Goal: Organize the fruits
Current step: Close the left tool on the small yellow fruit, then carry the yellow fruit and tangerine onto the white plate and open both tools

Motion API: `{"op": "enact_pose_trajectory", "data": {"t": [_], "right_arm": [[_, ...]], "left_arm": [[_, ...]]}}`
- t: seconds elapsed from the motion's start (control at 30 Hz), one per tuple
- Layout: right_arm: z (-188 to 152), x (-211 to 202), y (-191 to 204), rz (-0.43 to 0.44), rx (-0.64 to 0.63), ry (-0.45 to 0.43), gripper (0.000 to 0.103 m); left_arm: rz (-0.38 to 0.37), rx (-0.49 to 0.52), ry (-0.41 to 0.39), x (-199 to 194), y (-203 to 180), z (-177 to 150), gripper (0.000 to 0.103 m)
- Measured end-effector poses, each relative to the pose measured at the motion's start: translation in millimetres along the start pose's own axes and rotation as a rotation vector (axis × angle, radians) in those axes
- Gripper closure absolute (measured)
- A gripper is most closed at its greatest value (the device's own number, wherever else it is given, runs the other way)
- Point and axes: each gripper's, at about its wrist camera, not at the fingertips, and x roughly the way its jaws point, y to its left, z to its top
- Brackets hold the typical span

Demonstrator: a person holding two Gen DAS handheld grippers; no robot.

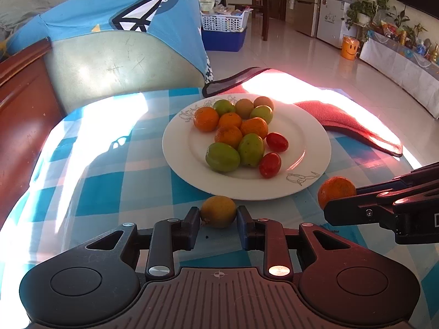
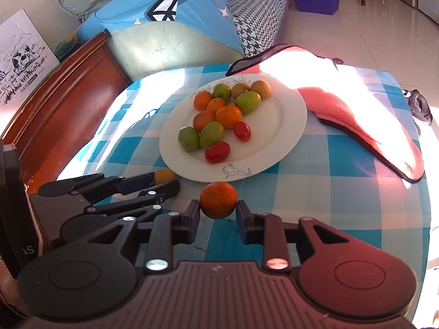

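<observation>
- Left wrist view: white plate (image 1: 310,134) on the table (image 1: 115,189), holding small oranges, green fruits, two brownish ones at the back and two red tomatoes (image 1: 270,165) nearest the front rim.
- Just off the plate's near rim, on the blue-and-white checked cloth, a yellow-orange fruit (image 1: 218,211) clamped between the pads of the left gripper (image 1: 218,220).
- Off to the right, an orange (image 1: 336,190) beside the plate, pinched by the right gripper (image 1: 343,203) reaching in from the edge.
- Red cloth (image 1: 354,126) draped past the plate; cushioned chair under blue fabric behind; tiled floor, fridge and potted plants further back.
- Right wrist view: same plate (image 2: 290,115) with its fruit heap, tomatoes (image 2: 217,152) at the near side.
- Orange (image 2: 218,199) just short of the plate's rim, gripped on both sides by the right gripper (image 2: 218,213), angled down at the table (image 2: 329,161).
- Left gripper (image 2: 164,183) alongside at left, closed on the yellow-orange fruit (image 2: 164,175), mostly hidden behind its fingers.
- Wooden bed frame at left, red cloth (image 2: 356,120) at right, strong sunlight across the checked cloth.
</observation>
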Motion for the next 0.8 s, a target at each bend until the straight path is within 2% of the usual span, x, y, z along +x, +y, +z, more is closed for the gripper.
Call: {"op": "enact_pose_trajectory", "data": {"t": [0.27, 0.43, 0.63, 0.8], "right_arm": [[9.1, -4.2, -4.1, -0.006, -0.006, -0.019, 0.074], [22.7, -9.5, -9.2, -0.002, -0.015, -0.044, 0.074], [41.7, -21.0, -10.9, 0.034, -0.079, -0.11, 0.074], [58.2, -22.8, -19.0, 0.041, -0.087, -0.15, 0.074]], "left_arm": [[-0.003, -0.04, -0.046, -17.7, 4.0, 13.7, 0.077], [-0.01, -0.046, -0.104, -31.6, 5.0, 26.3, 0.077], [-0.012, -0.087, -0.195, -50.2, 16.1, 45.9, 0.077], [0.005, -0.086, -0.218, -50.4, 18.2, 54.5, 0.077]]}}
